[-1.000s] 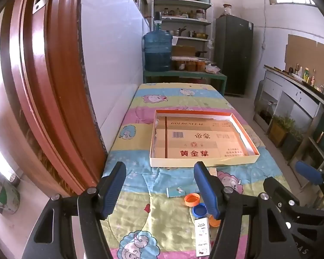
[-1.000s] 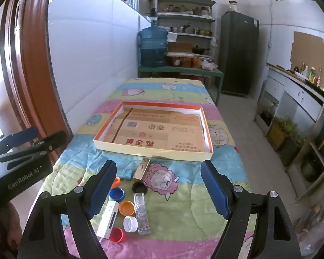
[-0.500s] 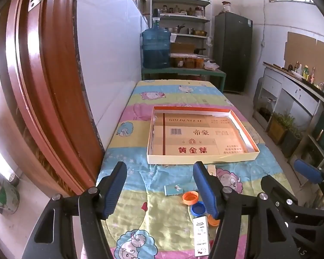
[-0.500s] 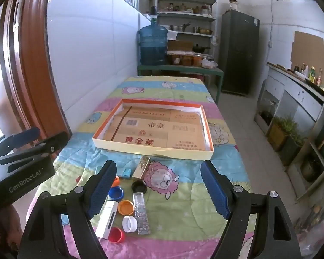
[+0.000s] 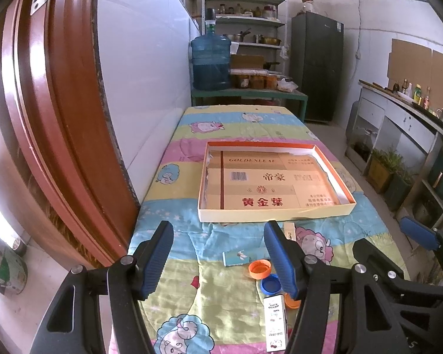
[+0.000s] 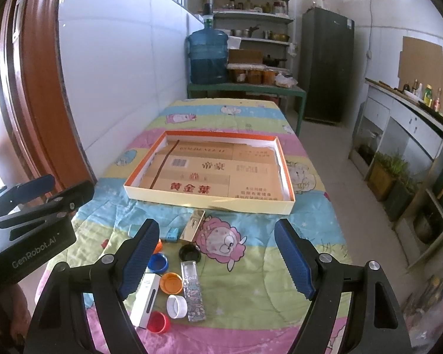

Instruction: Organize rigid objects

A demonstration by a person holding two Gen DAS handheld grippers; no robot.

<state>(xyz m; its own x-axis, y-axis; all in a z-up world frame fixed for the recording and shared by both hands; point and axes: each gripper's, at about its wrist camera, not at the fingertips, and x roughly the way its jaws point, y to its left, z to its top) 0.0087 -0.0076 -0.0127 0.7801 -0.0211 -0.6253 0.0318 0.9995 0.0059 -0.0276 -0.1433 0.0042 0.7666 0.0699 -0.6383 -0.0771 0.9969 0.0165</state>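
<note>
A shallow cardboard tray (image 5: 325,212) (image 6: 209,203) with an orange rim lies empty on the quilt-covered table. Near the front edge sit small items: a white box (image 5: 276,327) (image 6: 146,299), orange cap (image 5: 260,268) (image 6: 171,281), blue cap (image 5: 270,284) (image 6: 159,261), black cap (image 6: 190,252), white cap (image 6: 176,306), red cap (image 6: 159,321), a clear patterned box (image 6: 193,290), a gold box (image 6: 193,225) and a teal box (image 5: 240,257). My left gripper (image 5: 218,258) hovers open above them. My right gripper (image 6: 215,258) is open too, holding nothing.
A white tiled wall and brown door frame (image 5: 59,118) run along the left. Behind the table stand a blue water jug (image 5: 211,62), shelves and a dark fridge (image 5: 317,67). A counter (image 6: 413,112) and floor lie to the right.
Both views have shifted slightly, with the tray sitting a little lower and the table seen from a bit further back. Both grippers stay open and nothing on the table has moved.
</note>
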